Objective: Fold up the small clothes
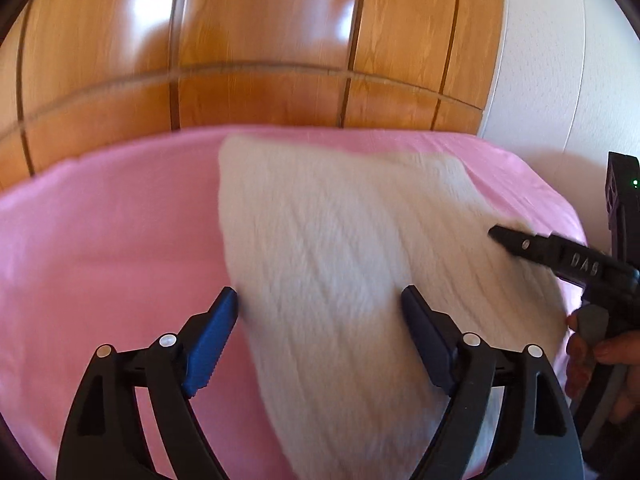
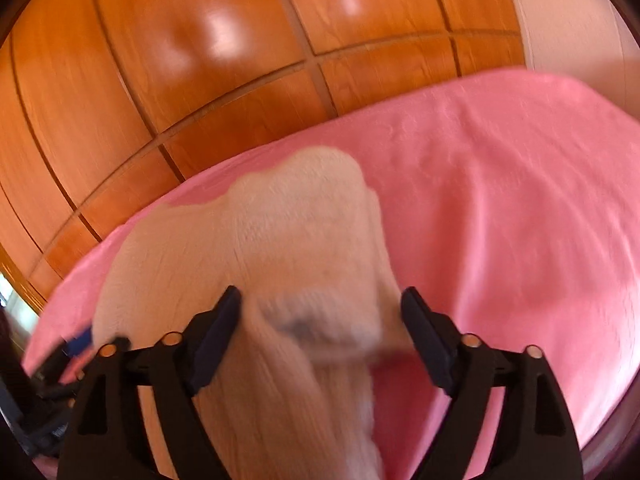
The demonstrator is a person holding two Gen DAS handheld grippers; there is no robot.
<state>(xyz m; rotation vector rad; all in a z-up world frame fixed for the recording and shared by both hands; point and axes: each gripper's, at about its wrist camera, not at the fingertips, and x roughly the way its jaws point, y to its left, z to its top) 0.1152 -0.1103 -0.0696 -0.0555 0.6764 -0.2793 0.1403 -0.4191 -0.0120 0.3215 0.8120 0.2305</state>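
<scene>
Left gripper point(image 1: 320, 300) stands wide, pads clear of the white knit garment point(image 1: 340, 240) between them. Right gripper point(image 2: 320, 300) likewise wide, nothing clamped. The garment lies blurred on the pink sheet point(image 1: 100, 220). Beyond the sheet stand glossy wooden panels point(image 1: 260, 40).

White knit garment point(image 2: 256, 264) motion-blurred, its near end cut off by the bottom edge; dark smudge point(image 2: 298, 322) on it unreadable. Person's hand point(image 1: 600, 364) cropped at the right edge.
</scene>
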